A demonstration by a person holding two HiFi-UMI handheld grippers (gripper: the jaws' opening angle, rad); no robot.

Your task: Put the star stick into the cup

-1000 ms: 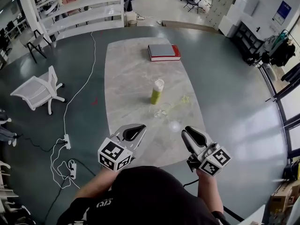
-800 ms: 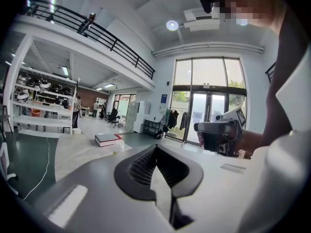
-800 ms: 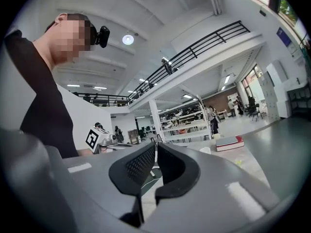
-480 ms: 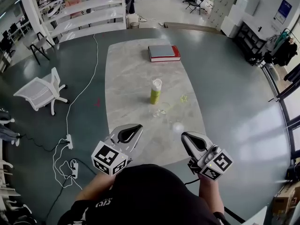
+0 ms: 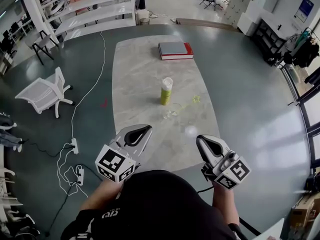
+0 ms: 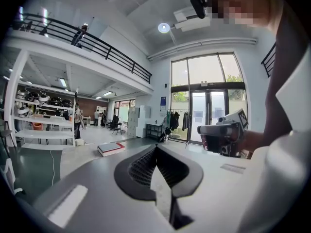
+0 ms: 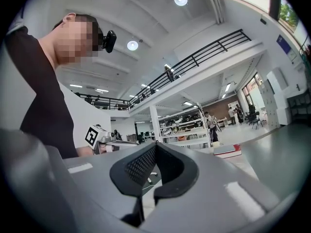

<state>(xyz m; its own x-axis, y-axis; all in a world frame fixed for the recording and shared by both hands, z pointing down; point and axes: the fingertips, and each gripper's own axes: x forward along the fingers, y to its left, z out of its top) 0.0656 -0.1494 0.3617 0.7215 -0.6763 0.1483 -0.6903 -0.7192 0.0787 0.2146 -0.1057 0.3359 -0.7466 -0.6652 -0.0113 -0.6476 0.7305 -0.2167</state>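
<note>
**Item: star stick into cup. Status: not begun.**

- Left tool [image 5: 141,132]: jaws together, nothing between them. Held over the counter's near edge, pointing roughly level.
- Right tool [image 5: 204,142]: jaws together, empty. Alongside the left tool, likewise at the near edge.
- Cup [image 5: 166,91]: yellow-green, upright on the counter [image 5: 145,74], ahead of both tools and well apart from them, slightly nearer the left tool's line. Nothing seen standing in it.
- Star stick [image 5: 194,100]: pale yellow, faint and small. Appears to lie flat on the counter, ahead of the right tool, off to the cup's right and apart from it.
- Red-and-white flat box [image 5: 175,50]: at the far end, beyond the cup.

Done: nothing. Left, by my judgement: reach forward, open a tool, take up the stick, carry it to the cup, and drop it in.
</note>
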